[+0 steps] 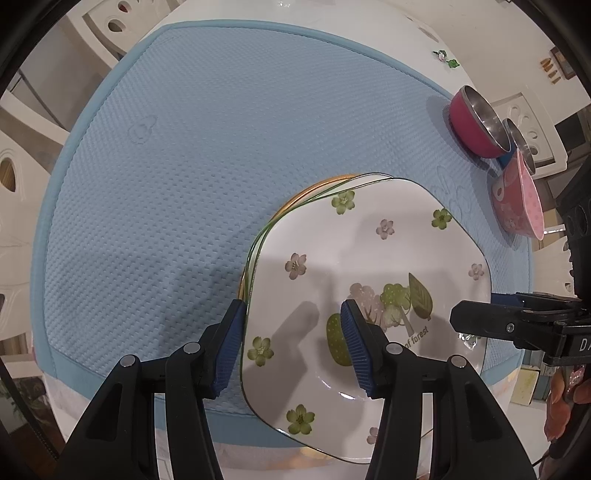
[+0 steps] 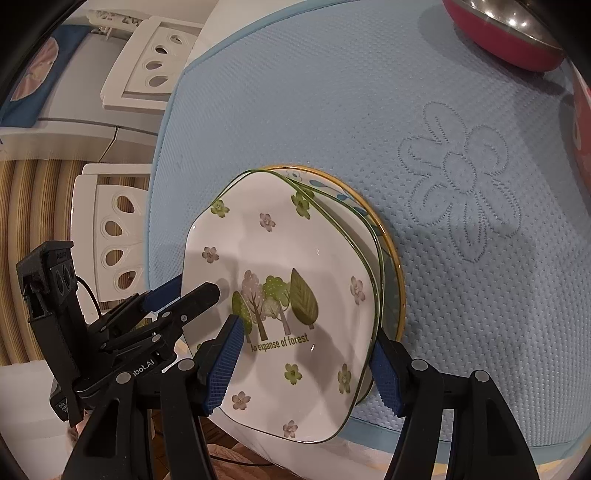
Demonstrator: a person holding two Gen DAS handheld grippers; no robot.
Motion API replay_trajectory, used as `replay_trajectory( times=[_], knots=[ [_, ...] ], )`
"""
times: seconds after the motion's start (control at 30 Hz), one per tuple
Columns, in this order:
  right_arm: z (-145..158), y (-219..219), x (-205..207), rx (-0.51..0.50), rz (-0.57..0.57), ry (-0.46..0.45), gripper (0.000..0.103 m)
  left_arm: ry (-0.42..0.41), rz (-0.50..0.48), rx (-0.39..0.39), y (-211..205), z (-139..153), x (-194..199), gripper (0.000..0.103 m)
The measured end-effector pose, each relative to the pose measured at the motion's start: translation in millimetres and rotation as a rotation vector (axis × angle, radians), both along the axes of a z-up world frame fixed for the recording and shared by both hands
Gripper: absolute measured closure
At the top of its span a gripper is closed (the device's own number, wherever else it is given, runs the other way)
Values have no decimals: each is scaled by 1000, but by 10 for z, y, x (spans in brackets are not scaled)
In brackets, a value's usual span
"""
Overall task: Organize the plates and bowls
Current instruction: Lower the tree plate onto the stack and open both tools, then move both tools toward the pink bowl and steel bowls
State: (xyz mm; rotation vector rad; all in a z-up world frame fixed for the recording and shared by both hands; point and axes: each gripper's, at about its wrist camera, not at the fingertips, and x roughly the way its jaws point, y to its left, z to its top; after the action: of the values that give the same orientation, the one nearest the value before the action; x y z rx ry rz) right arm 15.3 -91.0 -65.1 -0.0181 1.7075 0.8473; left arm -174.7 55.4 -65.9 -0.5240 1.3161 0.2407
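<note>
A white plate with flowers and trees (image 1: 369, 258) (image 2: 295, 240) lies on top of a stack. Under it are a green-rimmed plate (image 2: 373, 236) and a gold-rimmed round plate (image 2: 391, 258). The stack hangs over the near edge of the blue mat (image 1: 184, 147). My left gripper (image 1: 291, 306) (image 2: 195, 288) straddles the top plate's left rim, one pad at the edge and one above the well. At the opposite rim my right gripper (image 2: 306, 328) straddles the same way. Both stand open. A red steel-lined bowl (image 1: 476, 125) (image 2: 509, 37) and a pink dotted bowl (image 1: 517, 199) stand at the mat's far right.
The blue mat (image 2: 369, 92) covers a white round table (image 1: 332, 11). White chairs with oval cut-outs (image 2: 110, 236) (image 1: 110, 22) stand around it. A blue steel-lined bowl (image 1: 517, 144) sits between the red and pink ones.
</note>
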Motion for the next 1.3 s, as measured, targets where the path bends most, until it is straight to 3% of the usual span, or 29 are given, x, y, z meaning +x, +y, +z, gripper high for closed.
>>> replay_trajectory(
  times=[0.37, 0.57, 0.7, 0.77, 0.9, 1.07, 1.3],
  knots=[
    [52, -33, 26, 10, -10, -3, 39, 6, 36, -10, 40, 34, -19, 54],
    [89, -41, 10, 17, -9, -19, 39, 37, 61, 29, 42, 113, -35, 52],
    [168, -137, 16, 11, -22, -76, 39, 33, 79, 54, 8, 276, -45, 52],
    [228, -211, 25, 68, -51, -72, 39, 33, 89, 67, -15, 369, -44, 52],
    [349, -361, -36, 111, -35, -96, 39, 8, 104, 37, -91, 551, 54, 52],
    [348, -729, -40, 131, -94, -89, 39, -28, 45, -4, -358, 641, 343, 48],
    [190, -1298, 62, 104, -186, -72, 39, 11, -41, -44, -897, 486, 570, 48]
  ],
)
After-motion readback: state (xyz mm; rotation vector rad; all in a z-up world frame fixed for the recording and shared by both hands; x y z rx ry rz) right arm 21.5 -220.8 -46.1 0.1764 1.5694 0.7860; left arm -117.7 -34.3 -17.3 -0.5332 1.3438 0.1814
